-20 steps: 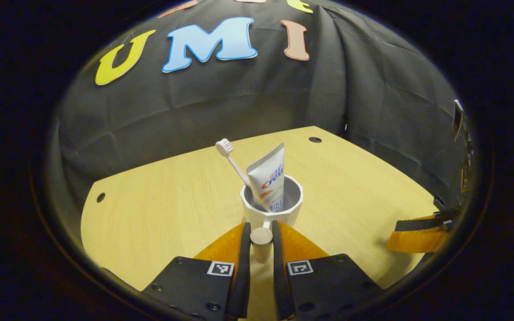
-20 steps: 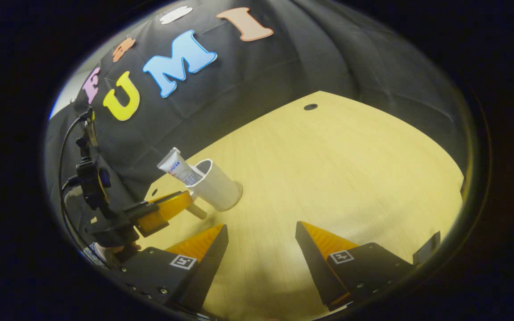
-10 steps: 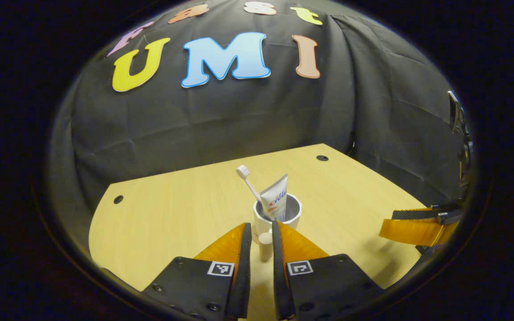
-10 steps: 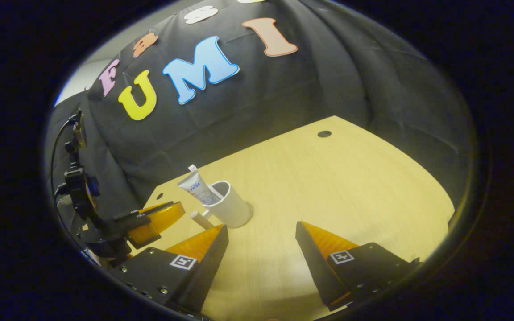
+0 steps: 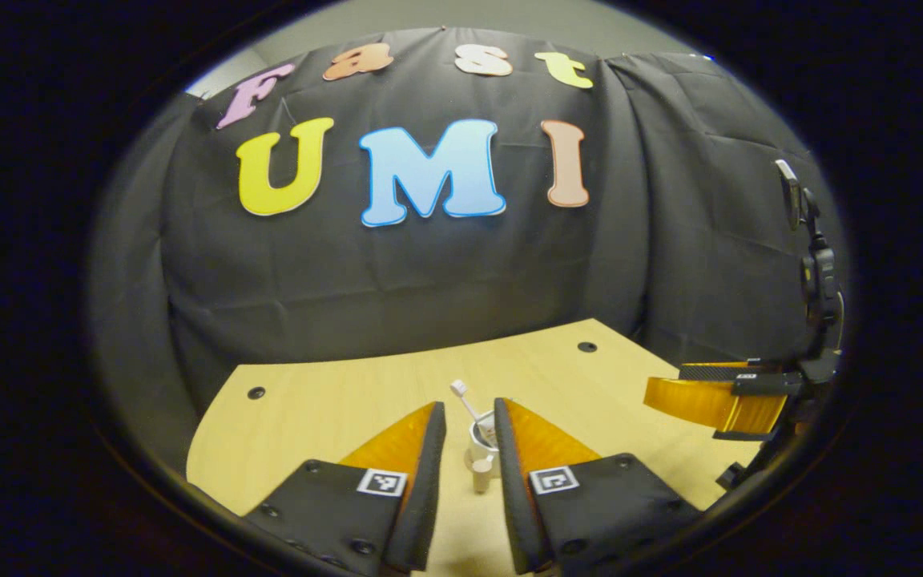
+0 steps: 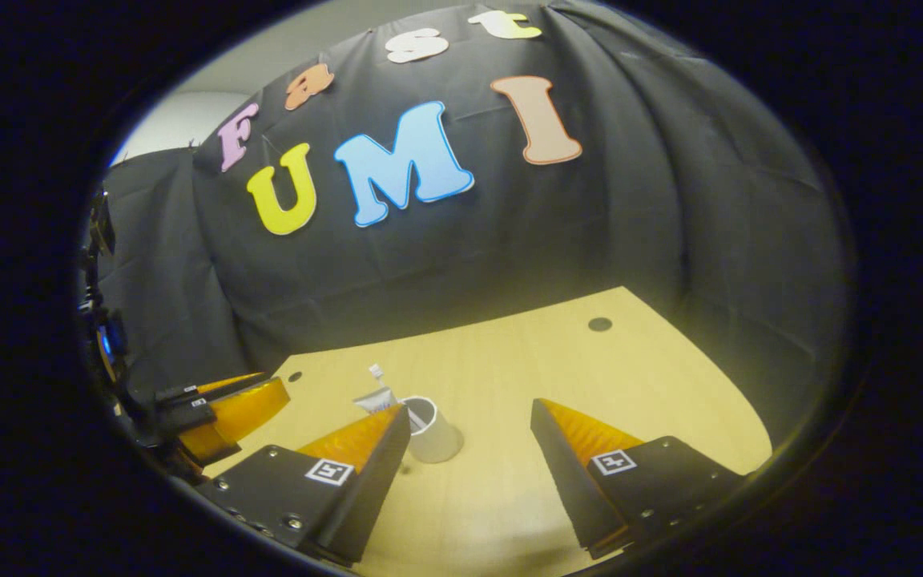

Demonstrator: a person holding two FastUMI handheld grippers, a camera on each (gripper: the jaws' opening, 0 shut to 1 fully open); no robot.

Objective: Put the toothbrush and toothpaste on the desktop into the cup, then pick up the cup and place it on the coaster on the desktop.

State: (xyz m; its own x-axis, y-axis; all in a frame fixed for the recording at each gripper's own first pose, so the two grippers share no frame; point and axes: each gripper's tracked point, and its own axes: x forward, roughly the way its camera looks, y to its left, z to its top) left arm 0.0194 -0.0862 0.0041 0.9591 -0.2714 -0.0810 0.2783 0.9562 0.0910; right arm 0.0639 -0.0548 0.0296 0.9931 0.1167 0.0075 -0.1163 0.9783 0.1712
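Both grippers are hanging back from the desk (image 5: 325,401) with nothing in them: the left gripper (image 5: 468,417), low in the middle of the left gripper view, is showing its fingers a narrow gap apart and closed on nothing, while the right gripper (image 6: 469,417), at the bottom of the right gripper view, is holding its fingers wide apart. Framed in the gap of the left gripper, the white cup (image 5: 481,439) is standing upright on the desk, with the toothbrush (image 5: 465,399) leaning out of it toward the upper left, bristle head up. In the right gripper view the toothpaste (image 6: 376,395) is poking out of the cup, slanting left, partly hidden behind a finger. A short wooden peg-like handle (image 5: 481,473) is jutting from the cup toward the camera. I cannot make out a coaster under the cup, so whether the placing is done is unclear. If it is not, the risk I see is a top-heavy load: both items are leaning one way, and a bump or off-centre grab on the handle could tip the cup.
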